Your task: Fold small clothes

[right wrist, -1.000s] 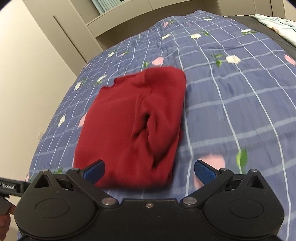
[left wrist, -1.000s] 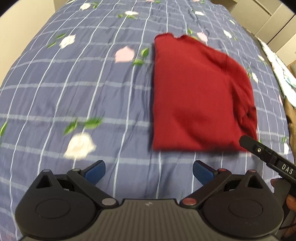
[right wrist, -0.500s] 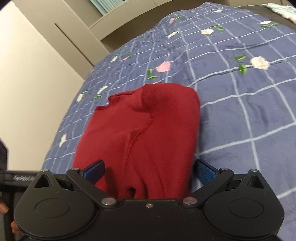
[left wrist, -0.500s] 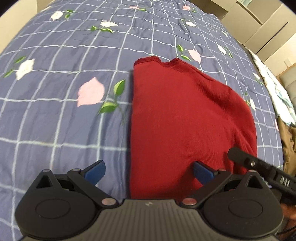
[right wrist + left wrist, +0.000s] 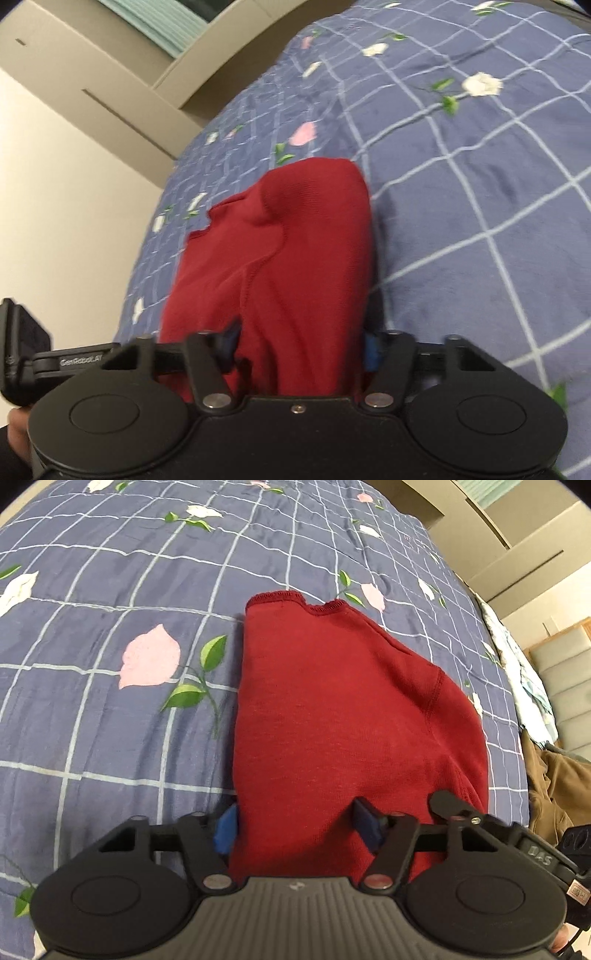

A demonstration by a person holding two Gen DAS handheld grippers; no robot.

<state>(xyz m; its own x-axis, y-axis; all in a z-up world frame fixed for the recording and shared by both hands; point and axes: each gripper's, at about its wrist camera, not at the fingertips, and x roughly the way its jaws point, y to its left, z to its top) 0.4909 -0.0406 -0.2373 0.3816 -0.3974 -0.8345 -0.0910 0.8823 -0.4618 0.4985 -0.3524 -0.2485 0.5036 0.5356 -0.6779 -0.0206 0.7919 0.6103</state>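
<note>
Both grippers have closed in on the near edge of a folded red garment (image 5: 343, 716) since a second ago, when they hovered short of it over the bedspread (image 5: 110, 590); their jaws, then spread wide, have just been closing and now stand about half open with red cloth between them. Seen from the left wrist, the left gripper (image 5: 295, 829) straddles the garment's near left corner, one blue pad (image 5: 226, 830) at the cloth's left side edge and the other (image 5: 365, 829) resting on top of the fabric. Seen from the right wrist, the right gripper (image 5: 301, 347) brackets the bunched near right corner, its pads hard against the folds on either side; whether either pair truly pinches the cloth cannot be told. The garment lies flat on a blue checked bedspread printed with pink and white flowers, its stitched hem pointing toward the far edge of the bed. Beige cabinets (image 5: 122, 85) stand beyond the bed, and a brown cloth (image 5: 554, 786) lies at its right edge.
</note>
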